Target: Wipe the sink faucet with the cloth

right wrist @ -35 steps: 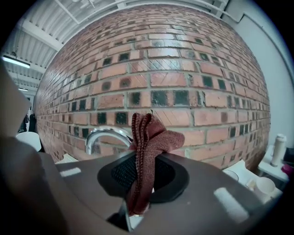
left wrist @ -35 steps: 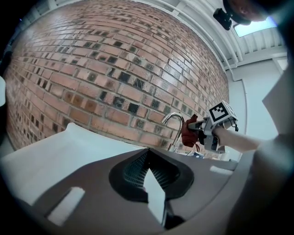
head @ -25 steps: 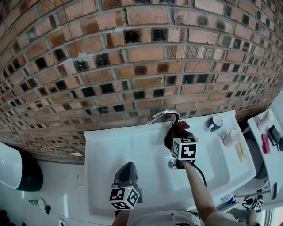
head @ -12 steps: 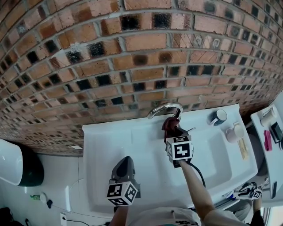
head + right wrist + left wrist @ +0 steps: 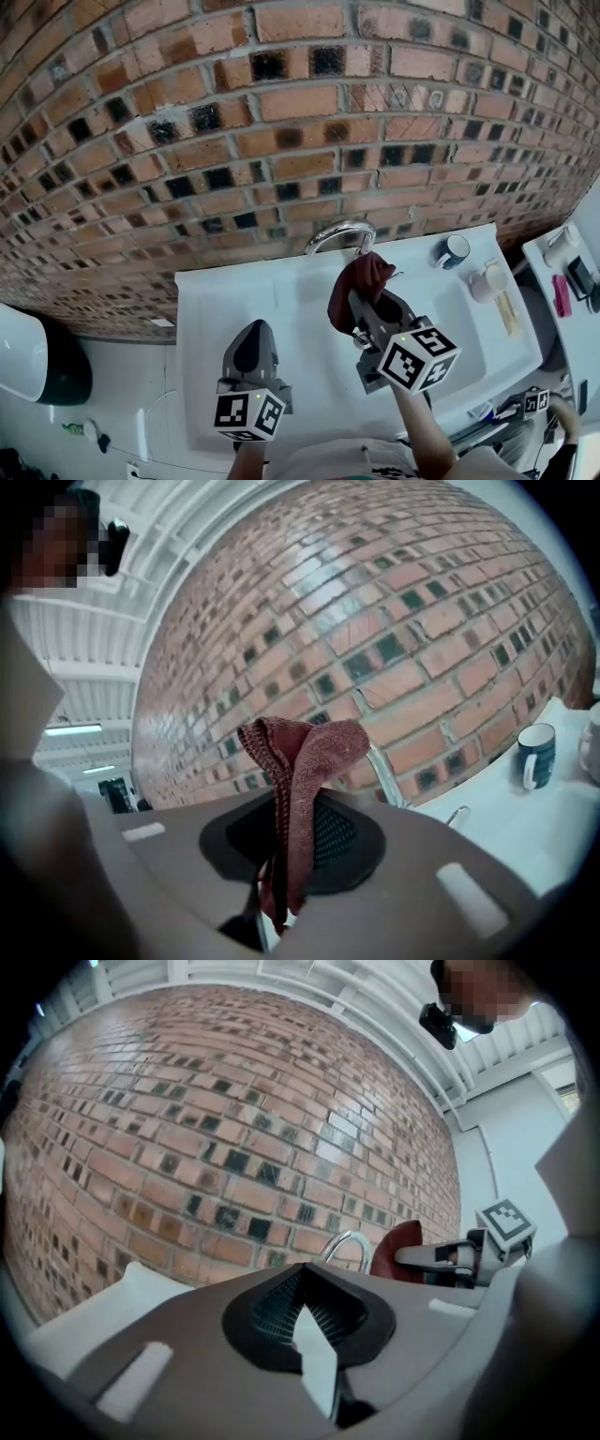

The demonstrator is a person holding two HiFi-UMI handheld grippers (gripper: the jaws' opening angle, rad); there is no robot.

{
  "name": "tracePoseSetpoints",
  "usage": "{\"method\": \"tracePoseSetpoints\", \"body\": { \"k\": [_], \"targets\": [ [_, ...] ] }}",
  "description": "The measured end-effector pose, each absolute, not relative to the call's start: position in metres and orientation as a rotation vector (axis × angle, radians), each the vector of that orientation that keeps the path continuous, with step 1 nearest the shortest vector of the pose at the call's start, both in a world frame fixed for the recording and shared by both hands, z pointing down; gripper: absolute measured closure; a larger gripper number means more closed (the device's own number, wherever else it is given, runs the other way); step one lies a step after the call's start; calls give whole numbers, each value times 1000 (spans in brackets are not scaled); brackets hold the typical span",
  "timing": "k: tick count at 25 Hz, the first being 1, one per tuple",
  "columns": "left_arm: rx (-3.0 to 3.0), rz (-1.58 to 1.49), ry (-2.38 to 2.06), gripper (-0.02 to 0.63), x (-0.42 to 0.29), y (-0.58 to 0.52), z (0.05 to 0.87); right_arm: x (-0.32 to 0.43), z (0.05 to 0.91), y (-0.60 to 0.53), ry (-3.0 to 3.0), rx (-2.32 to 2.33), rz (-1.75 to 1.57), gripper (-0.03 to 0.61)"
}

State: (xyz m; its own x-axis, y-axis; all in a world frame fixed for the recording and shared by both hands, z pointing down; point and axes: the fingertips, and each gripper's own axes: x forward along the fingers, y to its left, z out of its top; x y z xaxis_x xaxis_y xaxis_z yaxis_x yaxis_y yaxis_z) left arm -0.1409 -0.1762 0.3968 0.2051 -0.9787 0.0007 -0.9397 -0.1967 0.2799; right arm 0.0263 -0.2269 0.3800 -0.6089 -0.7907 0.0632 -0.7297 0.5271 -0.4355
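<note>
A curved chrome faucet stands at the back of the white sink, against the brick wall. A dark red cloth hangs bunched just in front of and below the spout, with my right gripper shut on it. In the right gripper view the cloth sticks up between the jaws, and the faucet shows just behind it. My left gripper hovers over the sink's left part, shut and holding nothing. The left gripper view shows the faucet, the cloth and the right gripper ahead.
A dark mug and a white cup stand on the sink's right rim. A white shelf with small items is at the far right. A dark bin sits on the floor to the left. The brick wall rises directly behind the faucet.
My right gripper has drawn back from the faucet toward me, carrying the cloth off the spout. The left gripper has stayed roughly in place.
</note>
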Motion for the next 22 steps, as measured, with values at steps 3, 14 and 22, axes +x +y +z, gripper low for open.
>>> {"method": "tracePoseSetpoints", "body": {
  "k": [3, 14, 22],
  "targets": [
    [2346, -308, -1847, 611, -133, -164, 361, 29, 355, -180, 2587, -1261, -583, 532],
    [2498, -306, -1775, 611, -89, -130, 342, 35, 352, -109, 2586, -1244, -515, 532],
    [2435, -294, -1775, 611, -99, -121, 348, 51, 350, -103, 2569, -1392, -416, 532]
  ]
}}
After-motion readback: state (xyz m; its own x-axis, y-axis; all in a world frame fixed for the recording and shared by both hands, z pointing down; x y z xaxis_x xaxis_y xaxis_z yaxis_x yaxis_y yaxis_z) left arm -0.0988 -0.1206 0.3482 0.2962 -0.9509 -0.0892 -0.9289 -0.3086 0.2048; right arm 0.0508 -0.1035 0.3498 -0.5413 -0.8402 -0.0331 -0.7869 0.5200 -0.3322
